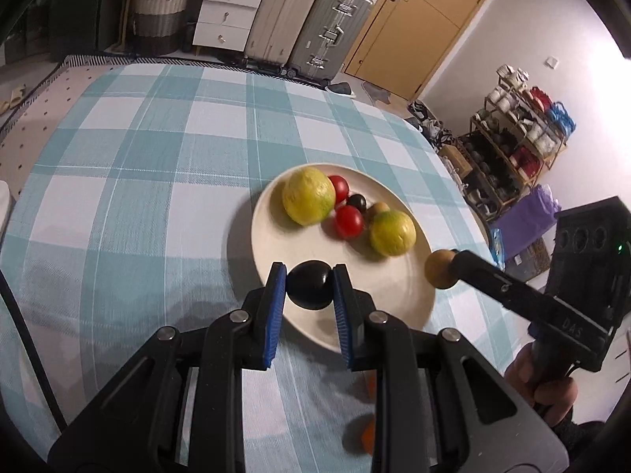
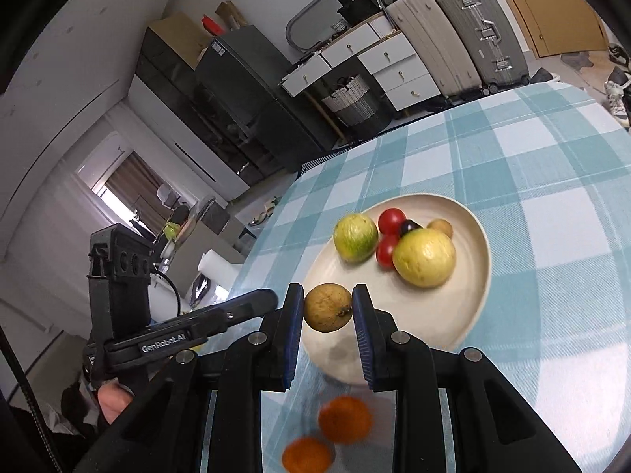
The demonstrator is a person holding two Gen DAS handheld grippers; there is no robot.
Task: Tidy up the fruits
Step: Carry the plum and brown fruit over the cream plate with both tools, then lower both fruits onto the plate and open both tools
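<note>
A cream plate (image 1: 398, 283) on the checked tablecloth holds two yellow-green fruits (image 1: 308, 195), two red tomatoes (image 1: 349, 221), a small dark fruit (image 1: 357, 200) and a small tan fruit (image 1: 378, 209). My left gripper (image 1: 308, 284) is shut on a dark plum (image 1: 308, 284) over the plate's near rim. My right gripper (image 2: 328, 307) is shut on a tan round fruit (image 2: 328, 307) above the plate's (image 2: 469, 303) edge; it also shows in the left wrist view (image 1: 439, 269). The left gripper's arm (image 2: 205, 321) shows in the right wrist view.
Two oranges (image 2: 345, 419) lie on the cloth close under the grippers, nearer than the plate. The table's right edge (image 1: 465, 205) runs beside the plate, with a shoe rack (image 1: 512, 146) beyond. Suitcases (image 1: 311, 23) and drawers stand at the far wall.
</note>
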